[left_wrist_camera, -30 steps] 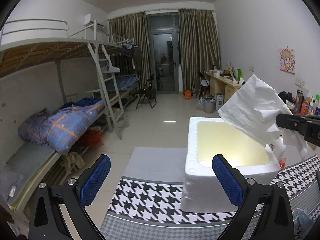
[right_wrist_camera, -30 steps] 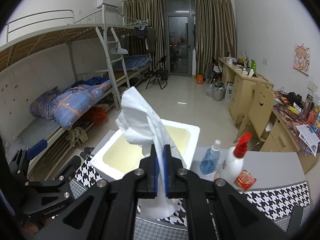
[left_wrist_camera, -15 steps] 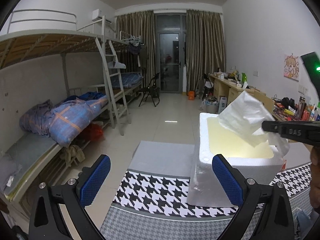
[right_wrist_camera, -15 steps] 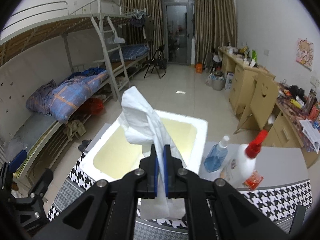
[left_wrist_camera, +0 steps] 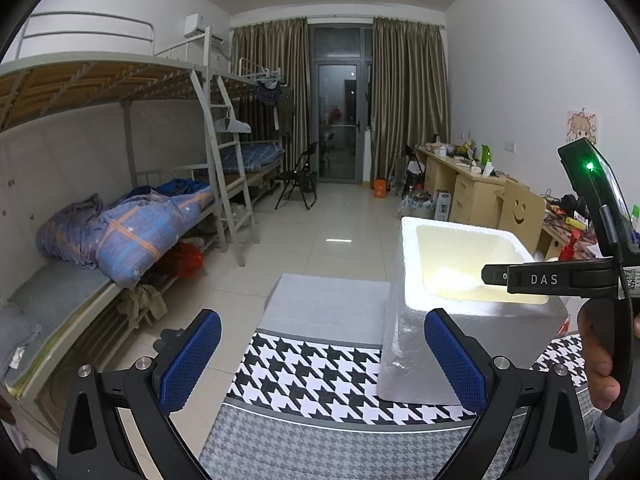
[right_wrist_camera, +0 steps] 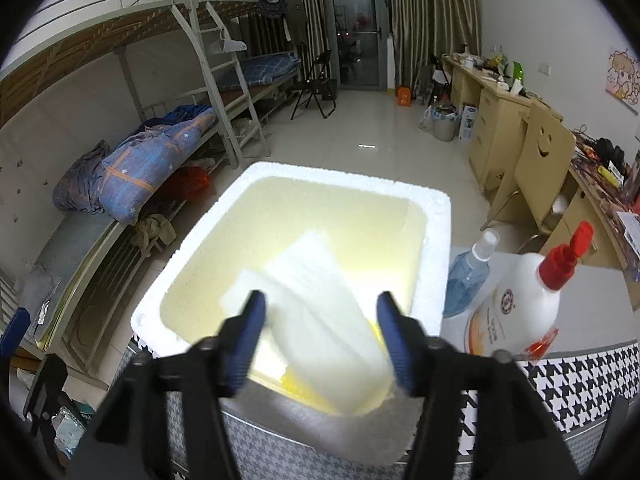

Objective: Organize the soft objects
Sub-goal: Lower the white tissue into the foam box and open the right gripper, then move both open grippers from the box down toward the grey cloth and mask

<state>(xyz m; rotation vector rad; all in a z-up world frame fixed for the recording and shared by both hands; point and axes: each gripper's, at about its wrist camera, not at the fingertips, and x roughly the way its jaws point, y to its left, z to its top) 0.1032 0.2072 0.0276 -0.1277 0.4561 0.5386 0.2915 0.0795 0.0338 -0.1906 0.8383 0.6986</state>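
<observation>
Now the right tongs (right_wrist_camera: 322, 334) are opening above one foam box (right_wrist_camera: 434, 240); one white soft sheet (right_wrist_camera: 320, 308) lies inside, unpinched. Only this view shows two bottles (right_wrist_camera: 516, 312). Left tongs (left_wrist_camera: 322, 356) stand released, empty.

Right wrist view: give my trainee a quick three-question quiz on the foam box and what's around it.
1. True or false: the white sheet lies inside the foam box.
2. Which bottle stands nearer the box: A) red-capped bottle B) blue bottle?
3. Fill in: the left claw holds ____.

Key: 1 true; 2 B; 3 nothing. The right claw is opening, pads off the sheet.
</observation>
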